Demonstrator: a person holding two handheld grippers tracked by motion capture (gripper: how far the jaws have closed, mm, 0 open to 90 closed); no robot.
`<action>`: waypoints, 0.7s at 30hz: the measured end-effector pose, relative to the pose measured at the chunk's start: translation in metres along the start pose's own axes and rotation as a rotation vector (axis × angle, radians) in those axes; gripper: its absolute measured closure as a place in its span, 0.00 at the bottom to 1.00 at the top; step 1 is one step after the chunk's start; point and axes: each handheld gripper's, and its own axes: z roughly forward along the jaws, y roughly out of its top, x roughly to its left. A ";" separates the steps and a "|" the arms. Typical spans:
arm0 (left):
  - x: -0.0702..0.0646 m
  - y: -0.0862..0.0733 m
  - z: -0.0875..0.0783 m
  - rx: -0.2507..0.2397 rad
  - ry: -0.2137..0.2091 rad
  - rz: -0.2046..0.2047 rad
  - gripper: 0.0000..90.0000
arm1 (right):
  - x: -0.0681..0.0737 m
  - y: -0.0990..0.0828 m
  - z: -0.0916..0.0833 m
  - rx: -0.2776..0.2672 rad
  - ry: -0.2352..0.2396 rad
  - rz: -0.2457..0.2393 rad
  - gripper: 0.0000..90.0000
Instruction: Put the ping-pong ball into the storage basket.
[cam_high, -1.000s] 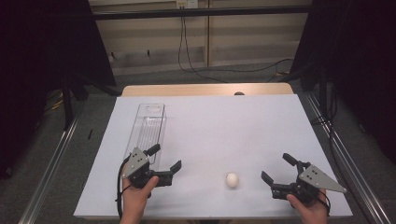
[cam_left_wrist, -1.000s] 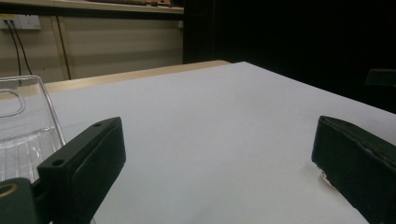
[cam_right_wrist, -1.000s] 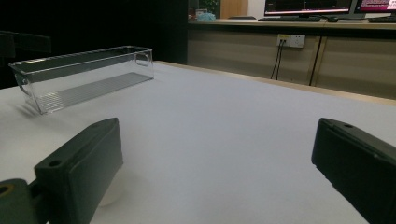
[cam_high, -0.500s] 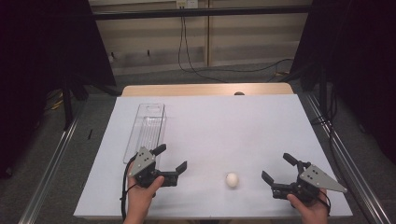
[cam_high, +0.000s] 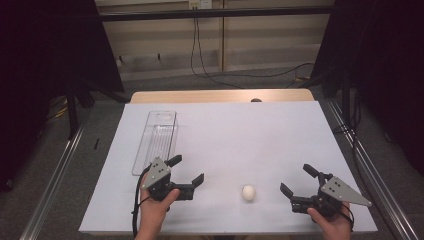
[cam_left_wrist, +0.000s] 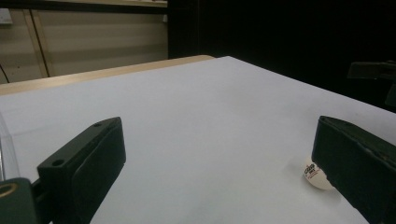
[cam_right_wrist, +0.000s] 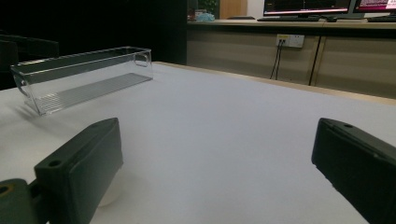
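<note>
White table (cam_high: 250, 135) holds a ball (cam_high: 248, 192), its red print legible between the left gripper's (cam_high: 189, 170) spread fingers; right gripper (cam_high: 298, 180) likewise agape.

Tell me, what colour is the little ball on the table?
The ball is white with a small red and black print, clearest in the left gripper view.

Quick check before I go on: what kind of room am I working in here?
Probably a lab or office set up for recording. A white-covered table stands between black curtains, a counter along the wall carries monitors, and cables hang from a wall socket. On the table: a clear plastic bin and a white ball.
</note>
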 end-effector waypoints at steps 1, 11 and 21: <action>0.000 0.000 0.001 0.010 -0.007 0.008 0.03 | 0.000 0.000 0.000 0.002 0.000 -0.002 0.02; -0.003 -0.001 0.007 0.027 -0.023 0.013 0.03 | 0.000 0.000 0.000 0.002 -0.003 -0.001 0.02; -0.007 -0.002 0.013 0.021 -0.032 -0.007 0.03 | 0.000 0.000 0.000 0.003 0.000 0.001 0.02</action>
